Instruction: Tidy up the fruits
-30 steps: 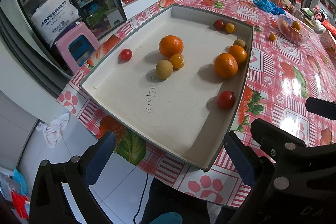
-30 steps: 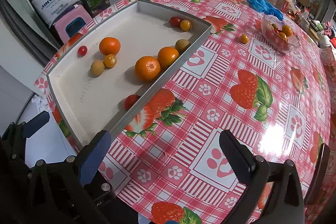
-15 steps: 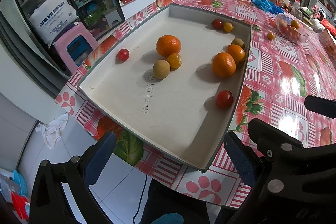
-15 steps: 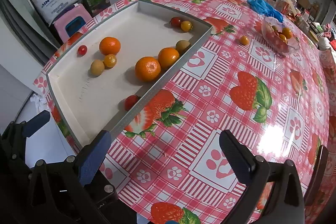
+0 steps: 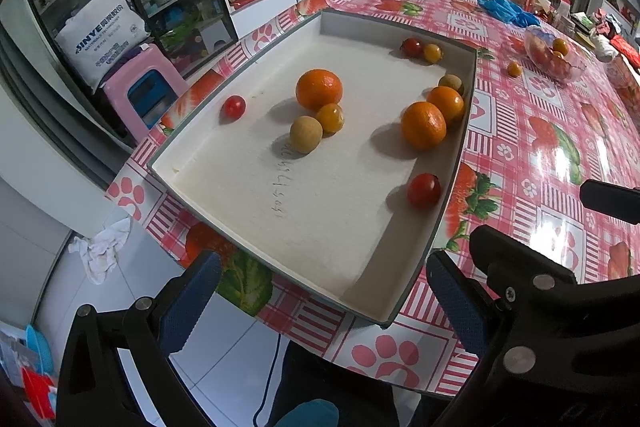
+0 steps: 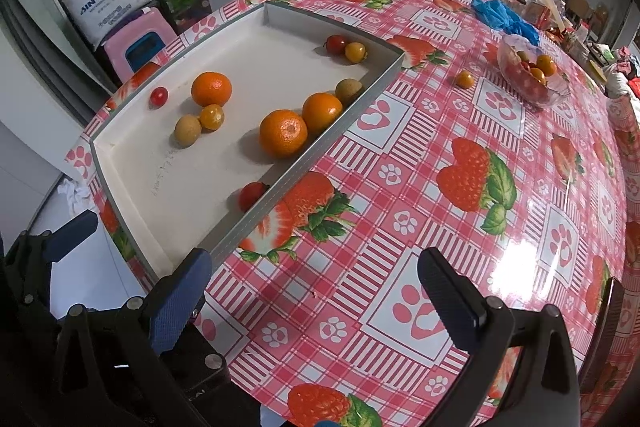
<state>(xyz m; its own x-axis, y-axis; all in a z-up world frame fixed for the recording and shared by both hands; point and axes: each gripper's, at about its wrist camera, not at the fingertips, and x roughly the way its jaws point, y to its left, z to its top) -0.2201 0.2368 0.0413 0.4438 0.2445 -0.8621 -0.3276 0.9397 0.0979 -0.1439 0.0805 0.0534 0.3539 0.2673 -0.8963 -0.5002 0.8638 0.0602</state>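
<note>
Fruit lay scattered in a shallow grey tray (image 5: 460, 163) with a white floor, set on the desk (image 6: 440, 131) under a red checked cloth printed with strawberries and paw marks. Inside it sat 3 oranges: 1 orange (image 5: 319, 89) toward the middle and 2 others (image 5: 423, 125) (image 5: 446, 103) touching each other by the right wall. A brown fruit (image 5: 305, 134) touched a small yellow-orange one (image 5: 329, 117) just below the middle orange. A cherry tomato (image 5: 234, 106) rested near the left wall, another tomato (image 5: 424, 189) against the right wall, and a red and yellow pair (image 5: 422, 49) in the far corner. Farther along the desk stood a clear bowl (image 6: 532, 71) holding more fruit, with 1 small yellow fruit (image 6: 465, 79) loose beside it.

Left tongs (image 5: 320, 303) hung above the tray's near edge, wide apart and holding nothing. Right tongs (image 6: 316, 295) hovered over the cloth beside the tray, likewise spread and empty.
</note>
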